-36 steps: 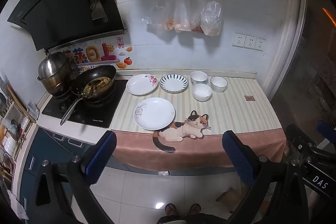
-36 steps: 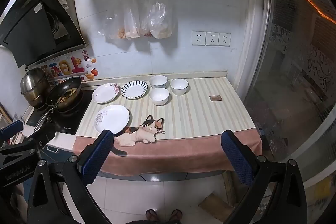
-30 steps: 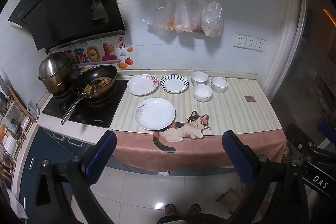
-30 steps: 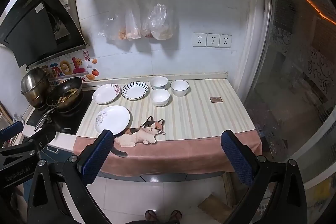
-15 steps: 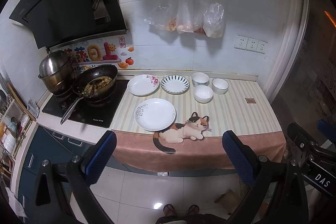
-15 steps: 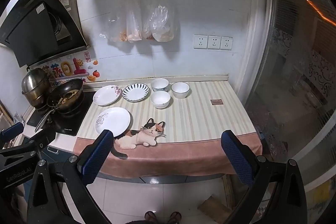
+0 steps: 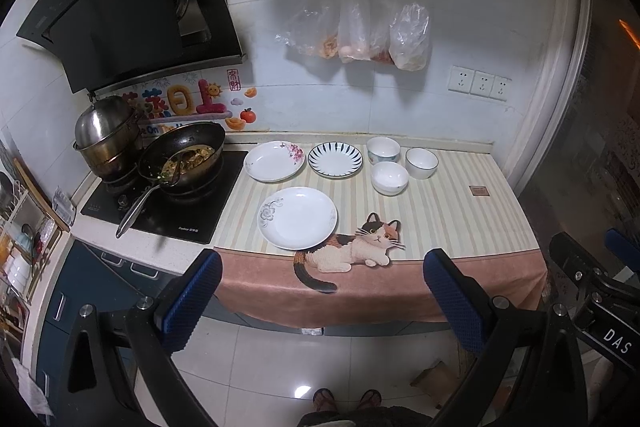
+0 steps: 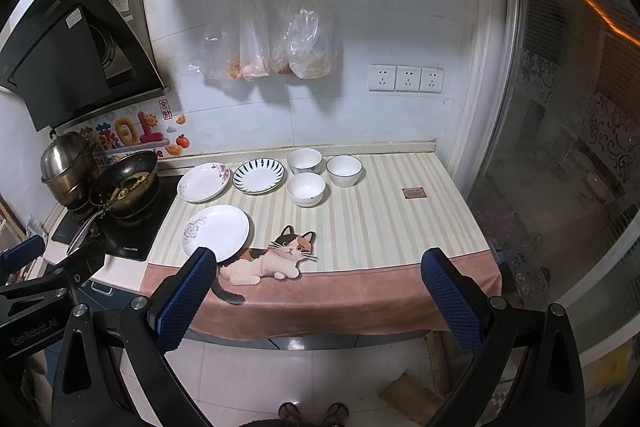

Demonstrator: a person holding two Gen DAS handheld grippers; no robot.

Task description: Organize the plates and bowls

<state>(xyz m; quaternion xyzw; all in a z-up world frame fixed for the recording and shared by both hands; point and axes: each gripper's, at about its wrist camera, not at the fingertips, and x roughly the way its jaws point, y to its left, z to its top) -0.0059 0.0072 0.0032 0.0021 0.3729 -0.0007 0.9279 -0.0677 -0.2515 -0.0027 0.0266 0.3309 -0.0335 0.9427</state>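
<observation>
The counter (image 7: 460,211) runs along the far wall, covered by a striped cloth (image 7: 440,227) with a pink hem and a cat picture; all the crockery sits on its left half, none of it stacked yet. The hood (image 7: 120,11) hangs at far left over the hob (image 7: 192,215), where a wok (image 7: 182,157) of food and a steel pot (image 7: 106,135) stand, probably why the dishes are kept just right of the hob, off the heat.

Three plates lie flat and apart: a plain plate (image 7: 297,217) nearest, a floral plate (image 7: 274,161) behind it, a striped plate (image 7: 337,159) to the right of that. Three bowls cluster further right, upright and close together: bowl one (image 7: 383,149) far, bowl two (image 7: 421,163) right, bowl three (image 7: 389,177) nearest. Grouped by kind like this, they seem laid out ready for stacking.

The left gripper (image 7: 320,297) and right gripper (image 8: 316,295) both hang back from the counter edge above the tiled floor, fingers spread wide and holding nothing, so the job looks barely begun. Bags (image 8: 280,47) hang from a wall rail, sockets (image 8: 406,79) to their right, a glass door (image 8: 560,147) beyond.
</observation>
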